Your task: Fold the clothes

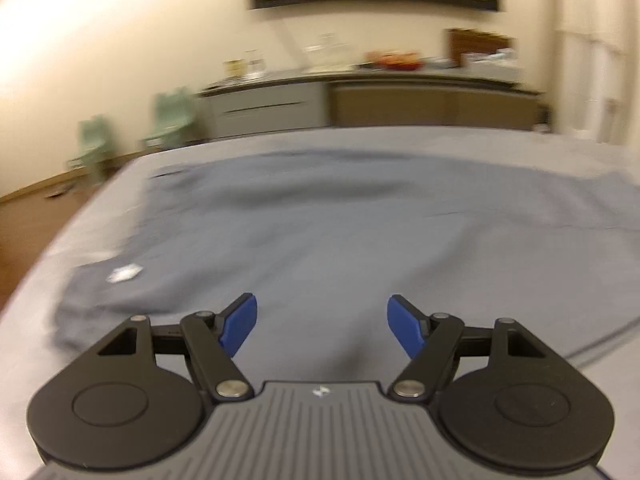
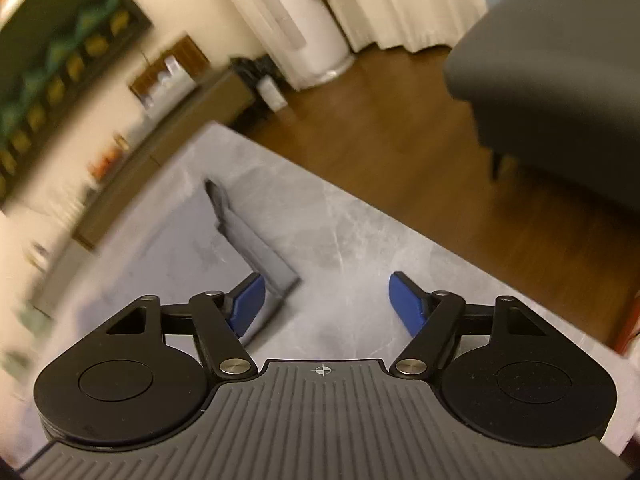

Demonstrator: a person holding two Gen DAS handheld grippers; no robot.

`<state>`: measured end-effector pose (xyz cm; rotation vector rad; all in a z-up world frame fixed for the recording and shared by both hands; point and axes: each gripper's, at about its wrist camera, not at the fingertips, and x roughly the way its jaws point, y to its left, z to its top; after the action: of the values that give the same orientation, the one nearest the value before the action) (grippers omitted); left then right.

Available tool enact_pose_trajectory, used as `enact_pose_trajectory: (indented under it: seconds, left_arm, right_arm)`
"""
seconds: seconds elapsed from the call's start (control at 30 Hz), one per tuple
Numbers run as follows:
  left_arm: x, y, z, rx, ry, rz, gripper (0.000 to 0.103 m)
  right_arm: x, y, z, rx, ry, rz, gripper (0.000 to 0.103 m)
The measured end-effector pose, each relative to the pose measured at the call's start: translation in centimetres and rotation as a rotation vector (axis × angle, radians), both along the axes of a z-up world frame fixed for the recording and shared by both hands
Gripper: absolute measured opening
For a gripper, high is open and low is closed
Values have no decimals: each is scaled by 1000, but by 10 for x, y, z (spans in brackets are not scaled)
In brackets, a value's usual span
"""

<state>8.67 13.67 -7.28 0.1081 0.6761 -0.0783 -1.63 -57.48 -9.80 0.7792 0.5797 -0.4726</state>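
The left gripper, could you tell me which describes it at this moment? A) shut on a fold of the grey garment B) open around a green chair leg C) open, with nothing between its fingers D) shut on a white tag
C: the left gripper has its blue fingers spread wide apart, and only the flat grey garment on the table shows beyond the gap.

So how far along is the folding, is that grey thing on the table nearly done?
Hardly begun, it seems. The grey garment lies spread across the grey table, one edge perhaps turned in near its corner, though blur makes that uncertain. Nothing is in hand: the left gripper hangs open over the cloth, and the right gripper is open over bare tabletop beside the corner. The folds themselves seem left to do.
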Motion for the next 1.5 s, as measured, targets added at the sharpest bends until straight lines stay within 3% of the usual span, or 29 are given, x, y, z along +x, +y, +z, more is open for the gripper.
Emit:
enact_pose_trajectory:
  seconds: [0.13,0.23,0.4,0.43,0.47,0.57,0.67,0.8,1.0,1.13,1.27,1.37,1.5]
  left_arm:
    - [4,-74,6,-77,6,-182,74]
    - [7,-124,2,-74,22,-294,74]
    - [21,-164,-18,-22,52,-341,74]
    - [24,-167,-23,-18,64,-340,74]
    - [26,-170,-28,-14,78,-338,74]
    - [32,-174,-38,-4,109,-342,74]
    - [31,-179,-33,-29,115,-354,74]
    - [43,-193,-10,-147,127,-379,74]
    - [80,-243,21,-340,165,-408,75]
    - [102,-310,27,-342,174,-457,78]
    - [124,-378,18,-329,244,-537,79]
    - [125,-416,11,-296,237,-564,79]
    - [125,-439,-12,-221,238,-554,79]
  right_arm:
    - [8,8,1,-33,-6,78,74]
    - [29,23,2,-82,10,117,74]
    - [73,64,-1,-256,93,191,73]
    - [79,71,-1,-298,113,202,55]
    - [84,75,-1,-326,126,211,29]
    - [84,75,0,-308,109,217,16]
    - [84,76,2,-310,100,213,14]
    - [84,89,12,-367,68,212,11]
    - [88,159,32,-633,28,321,10]
    - [93,214,33,-783,22,458,10]
    - [102,244,22,-899,72,537,10]
    - [108,226,20,-854,94,502,10]
    - [108,148,17,-636,105,353,7]
